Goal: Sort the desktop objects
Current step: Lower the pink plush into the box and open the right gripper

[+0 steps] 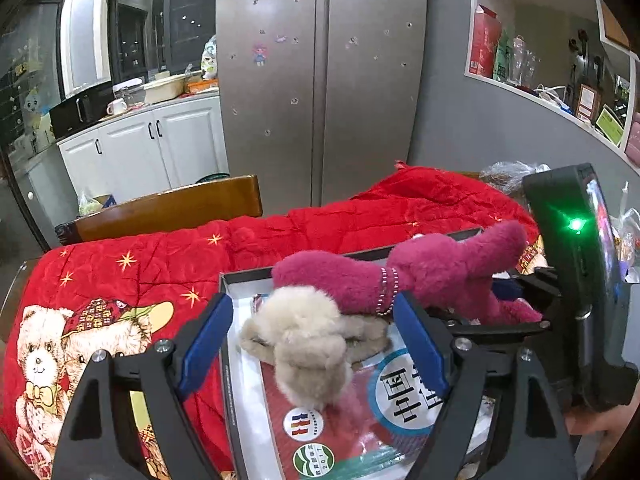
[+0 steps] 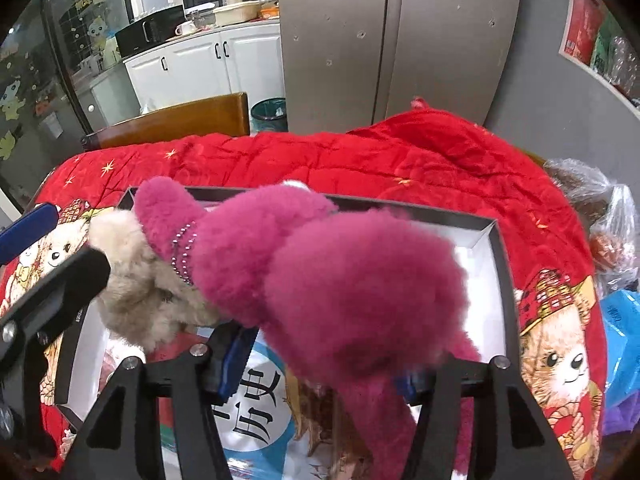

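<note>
I count two plush toys: one magenta point(image 1: 420, 276), one beige point(image 1: 312, 344). One box point(image 1: 244, 276), one booklet point(image 1: 360, 432), one quilt point(image 1: 160, 256).

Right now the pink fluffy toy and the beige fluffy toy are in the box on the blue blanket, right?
Almost. The blanket is red, not blue, as the left wrist view shows. The pink fluffy toy and the beige fluffy toy are in the box on it.

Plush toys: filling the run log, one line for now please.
left gripper open over beige plush | right gripper open around pink plush | both in box
</note>
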Demonstrator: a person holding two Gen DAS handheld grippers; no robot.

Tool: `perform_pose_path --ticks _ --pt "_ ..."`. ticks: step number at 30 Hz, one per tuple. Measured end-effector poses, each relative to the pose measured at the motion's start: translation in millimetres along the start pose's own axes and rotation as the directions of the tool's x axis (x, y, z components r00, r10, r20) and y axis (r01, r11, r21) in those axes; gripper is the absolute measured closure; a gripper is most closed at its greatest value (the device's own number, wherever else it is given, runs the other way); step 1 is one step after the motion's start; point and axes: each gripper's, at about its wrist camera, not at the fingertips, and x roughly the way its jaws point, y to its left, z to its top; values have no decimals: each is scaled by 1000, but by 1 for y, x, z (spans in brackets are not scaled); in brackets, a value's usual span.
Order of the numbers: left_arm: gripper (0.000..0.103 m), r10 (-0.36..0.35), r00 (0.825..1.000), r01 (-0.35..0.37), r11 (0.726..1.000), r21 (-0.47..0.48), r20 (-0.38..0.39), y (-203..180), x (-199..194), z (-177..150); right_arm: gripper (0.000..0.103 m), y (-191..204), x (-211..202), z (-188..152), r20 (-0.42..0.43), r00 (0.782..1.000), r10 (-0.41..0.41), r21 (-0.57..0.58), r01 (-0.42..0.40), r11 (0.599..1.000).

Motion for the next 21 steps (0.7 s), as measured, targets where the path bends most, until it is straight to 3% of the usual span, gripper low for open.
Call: perform_pose_path --ticks 2,4,11,18,21 --pt "19 -5 1000 4 1000 -12 -5 1 -1 1 31 -2 -5 1 18 1000 -20 6 20 1000" --pt "19 -19 1000 19 999 -29 0 4 -4 2 27 -3 -13 2 51 998 -41 -1 41 999" --pt "20 -48 999 49 997 -60 23 2 -36 10 26 -2 -53 3 121 988 -96 10 95 995" --pt "17 -81 989 85 996 -34 120 -16 -120 11 24 -2 -142 -11 250 962 -107 48 98 994" --pt "10 -74 983 76 997 -9 168 -25 -162 8 23 4 -181 -21 299 944 -138 41 132 990"
